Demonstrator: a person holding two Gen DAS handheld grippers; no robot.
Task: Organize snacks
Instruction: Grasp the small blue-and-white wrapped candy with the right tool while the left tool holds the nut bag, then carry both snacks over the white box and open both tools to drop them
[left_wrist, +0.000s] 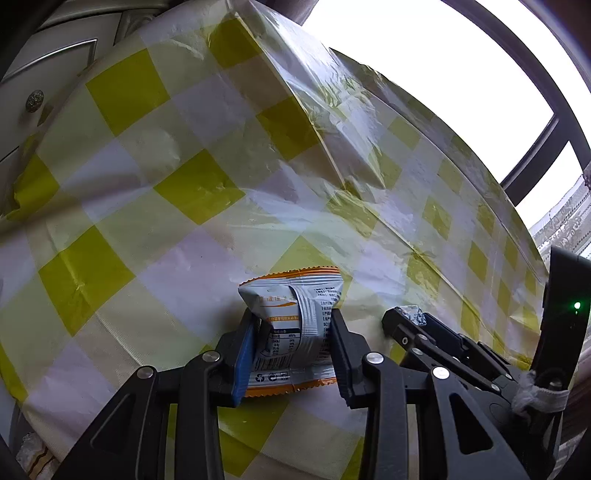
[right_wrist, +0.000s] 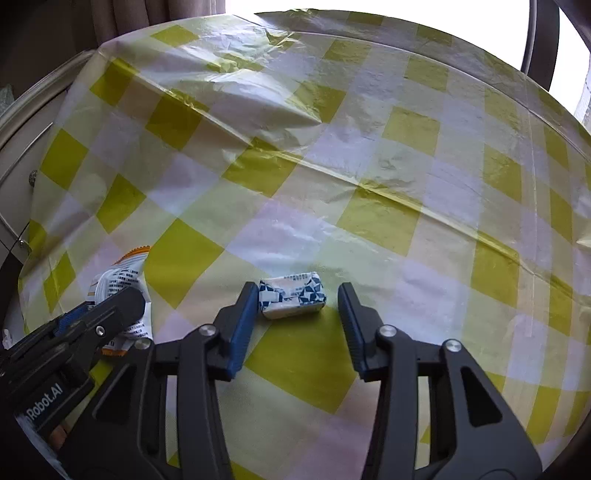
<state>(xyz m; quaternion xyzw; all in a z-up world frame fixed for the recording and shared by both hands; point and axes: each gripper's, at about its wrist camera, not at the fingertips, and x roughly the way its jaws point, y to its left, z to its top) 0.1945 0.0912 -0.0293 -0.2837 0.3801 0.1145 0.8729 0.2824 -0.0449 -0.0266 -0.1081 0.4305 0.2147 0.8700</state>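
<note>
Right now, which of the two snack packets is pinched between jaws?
The silver-and-orange packet, pinched between the left gripper jaws. The blue-and-white packet lies loose between the open right gripper jaws.

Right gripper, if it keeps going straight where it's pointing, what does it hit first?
The small blue-and-white candy, lying on the tablecloth between the open right gripper's fingers, nearer the blue-padded one. Beyond it, only bare cloth shows, though depth is hard to judge.

Tablecloth (right_wrist: 369, 177) lies bare and wide ahead of both grippers. Raised fold (left_wrist: 295, 110) stands far ahead. Near edge crowded: left gripper (left_wrist: 293, 325) and orange-edged packet (left_wrist: 295, 314) just beside right gripper (right_wrist: 297, 299) and small blue-patterned packet (right_wrist: 291, 299).
</note>
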